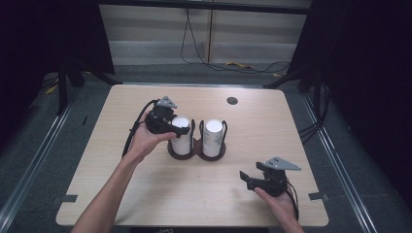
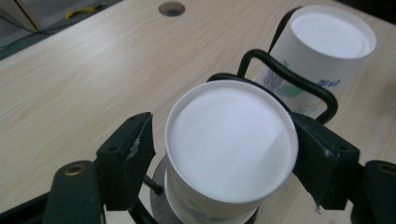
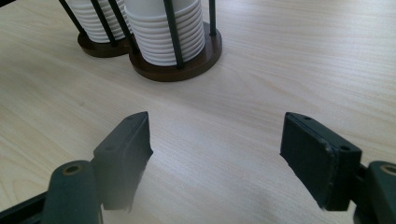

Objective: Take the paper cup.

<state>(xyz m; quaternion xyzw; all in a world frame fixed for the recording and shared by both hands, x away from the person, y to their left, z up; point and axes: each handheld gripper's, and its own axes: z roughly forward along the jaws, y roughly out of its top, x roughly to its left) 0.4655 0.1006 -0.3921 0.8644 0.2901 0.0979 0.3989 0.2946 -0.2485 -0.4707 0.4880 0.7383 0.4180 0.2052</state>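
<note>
A wooden table (image 1: 145, 194) carries a dark two-slot cup holder (image 1: 196, 151) near its middle, each slot stacked with upside-down white paper cups. The left gripper (image 1: 171, 127) sits at the left stack (image 1: 181, 136), its jaws spread to either side of the top cup (image 2: 231, 149) (bottom face up). In the left gripper view the right jaw looks to be against the cup's edge while the left jaw stands just clear, so the jaws are not yet closed on it. The right stack (image 1: 213, 137) stands just beside it, behind the holder's black wire loop (image 2: 289, 77). The right gripper (image 1: 248, 178) rests low over bare table at the near right, well apart from the holder, jaws wide open and holding nothing. A small round hole (image 1: 232, 100) marks the far side of the table.
</note>
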